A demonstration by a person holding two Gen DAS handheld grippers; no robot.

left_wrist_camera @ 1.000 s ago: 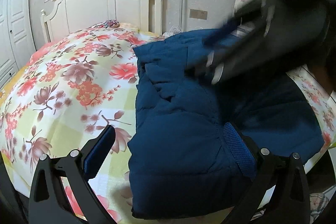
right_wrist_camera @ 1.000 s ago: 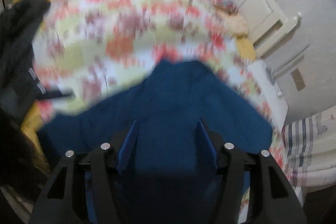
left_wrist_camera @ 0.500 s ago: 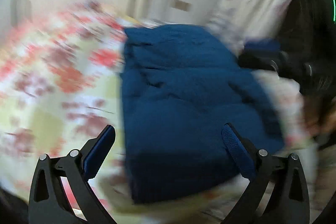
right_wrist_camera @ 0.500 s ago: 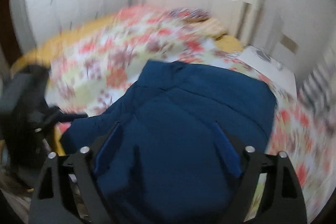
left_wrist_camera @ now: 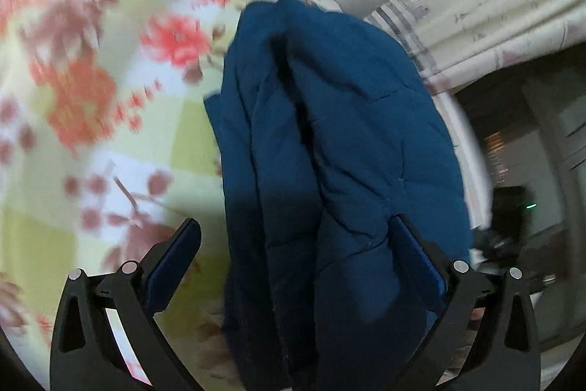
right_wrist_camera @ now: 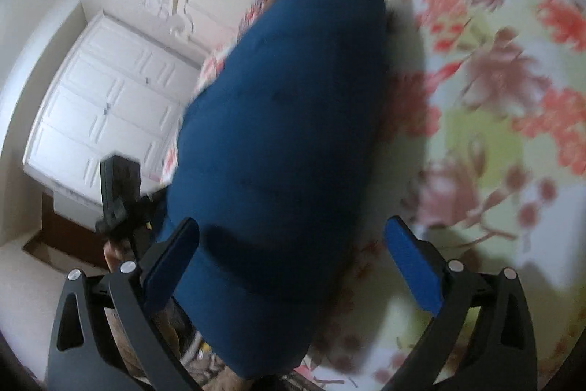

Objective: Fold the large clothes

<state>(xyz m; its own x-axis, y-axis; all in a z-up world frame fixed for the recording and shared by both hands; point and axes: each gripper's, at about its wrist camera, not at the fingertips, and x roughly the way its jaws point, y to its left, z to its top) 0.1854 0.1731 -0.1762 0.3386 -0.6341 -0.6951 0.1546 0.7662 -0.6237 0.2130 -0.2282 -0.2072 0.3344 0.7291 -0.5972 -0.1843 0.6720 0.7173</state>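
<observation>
Floral bedspread (left_wrist_camera: pixel 91 134) under your folded blue jacket (left_wrist_camera: pixel 329 134), left gripper (left_wrist_camera: pixel 304 262) and right gripper (right_wrist_camera: pixel 293 259) both spread apart, clamping nothing

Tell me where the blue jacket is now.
The blue jacket lies folded on the floral bedspread near the bed's edge, filling the centre of both wrist views between open grippers.

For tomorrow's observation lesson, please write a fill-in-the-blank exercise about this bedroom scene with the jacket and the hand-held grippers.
1. The padded jacket is ____ in colour.
2. It lies on a bedspread printed with ____.
3. The right hand-held gripper has its jaws ____.
4. In the right wrist view, the wardrobe doors are ____.

Missing words: blue; flowers; open; white
</observation>
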